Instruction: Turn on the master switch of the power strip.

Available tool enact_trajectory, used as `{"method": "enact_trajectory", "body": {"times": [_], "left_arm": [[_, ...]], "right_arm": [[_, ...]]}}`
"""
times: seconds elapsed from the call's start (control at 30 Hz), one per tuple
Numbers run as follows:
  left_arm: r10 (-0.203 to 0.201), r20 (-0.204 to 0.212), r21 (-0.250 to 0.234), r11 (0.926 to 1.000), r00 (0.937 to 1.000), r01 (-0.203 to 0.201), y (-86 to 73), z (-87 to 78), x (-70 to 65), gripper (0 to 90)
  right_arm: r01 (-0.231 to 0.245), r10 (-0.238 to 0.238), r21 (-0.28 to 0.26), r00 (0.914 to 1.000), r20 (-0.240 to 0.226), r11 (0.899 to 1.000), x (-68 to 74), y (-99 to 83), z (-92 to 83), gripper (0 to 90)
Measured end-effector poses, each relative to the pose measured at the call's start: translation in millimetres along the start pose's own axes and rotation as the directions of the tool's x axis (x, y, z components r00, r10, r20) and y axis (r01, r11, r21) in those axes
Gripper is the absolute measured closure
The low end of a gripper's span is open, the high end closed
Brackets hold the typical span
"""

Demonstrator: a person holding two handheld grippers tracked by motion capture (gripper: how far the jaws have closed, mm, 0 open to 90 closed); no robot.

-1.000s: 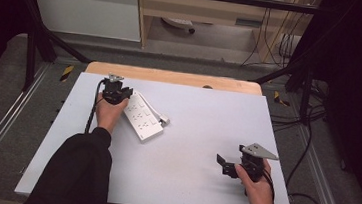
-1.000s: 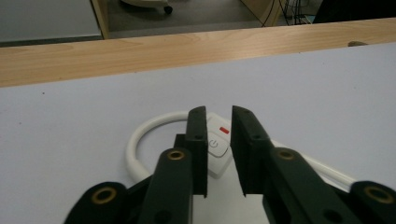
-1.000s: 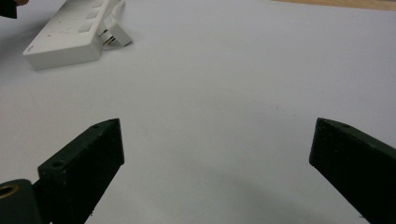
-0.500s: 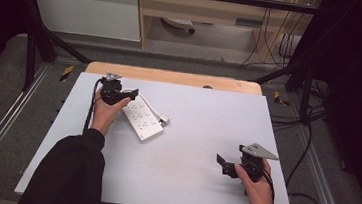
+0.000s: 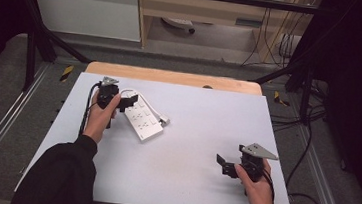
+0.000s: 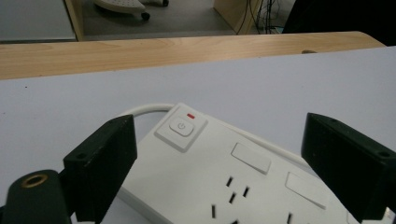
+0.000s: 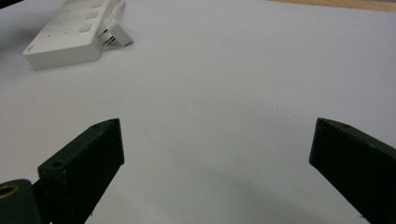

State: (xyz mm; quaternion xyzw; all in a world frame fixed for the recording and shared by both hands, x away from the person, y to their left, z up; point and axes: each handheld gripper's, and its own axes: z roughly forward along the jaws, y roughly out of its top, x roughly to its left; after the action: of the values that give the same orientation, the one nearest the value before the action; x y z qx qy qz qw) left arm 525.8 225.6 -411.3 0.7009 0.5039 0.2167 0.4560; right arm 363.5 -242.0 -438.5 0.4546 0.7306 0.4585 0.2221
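A white power strip [image 5: 142, 120] lies flat on the white table top [image 5: 202, 124], left of centre, with its white cable [image 5: 130, 92] looped round its far end and its plug [image 5: 164, 120] beside it. My left gripper [image 5: 124, 102] is open at that far end. In the left gripper view the jaws stand on either side of the power strip [image 6: 219, 177], near its power button [image 6: 181, 127]; I cannot tell whether they touch it. My right gripper [image 5: 224, 165] is open over bare table at the front right, well apart from the power strip [image 7: 67, 32] and the plug [image 7: 115, 35].
A wooden strip [image 5: 171, 77] runs along the table's far edge. Black frame posts [image 5: 34, 42] stand at both far corners. Dark cables [image 5: 310, 144] trail over the floor to the right. A white cabinet [image 5: 85, 7] and a wooden shelf stand behind.
The left forearm has drifted slightly to the left while the left gripper stays at the power strip's end. The right gripper has not moved.
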Motion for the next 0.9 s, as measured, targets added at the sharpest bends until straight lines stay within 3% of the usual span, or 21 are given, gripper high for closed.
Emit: {"method": "enact_trajectory", "body": {"times": [0.13, 0.57, 0.9], "left_arm": [[0.007, 0.009, 0.014, 0.9999, 0.9999, -0.007, -1.8, -7.8, -3.4, 10.4], [0.017, 0.072, -0.014, 0.9998, 0.9973, -0.016, -14.0, -45.3, -17.4, 10.5], [0.028, 0.097, -0.029, 0.9993, 0.9949, -0.025, -28.1, -69.7, -25.5, 9.2]], "right_arm": [[0.000, 0.000, 0.000, 1.0000, 0.000, 1.000, 0.1, 0.0, 0.0, 3.5], [0.002, -0.002, 0.002, 1.0000, 0.000, 1.000, 0.3, 0.0, 0.4, 3.5], [0.000, 0.000, 0.004, 1.0000, 0.001, 1.000, 0.2, -0.1, 0.4, 3.5]]}}
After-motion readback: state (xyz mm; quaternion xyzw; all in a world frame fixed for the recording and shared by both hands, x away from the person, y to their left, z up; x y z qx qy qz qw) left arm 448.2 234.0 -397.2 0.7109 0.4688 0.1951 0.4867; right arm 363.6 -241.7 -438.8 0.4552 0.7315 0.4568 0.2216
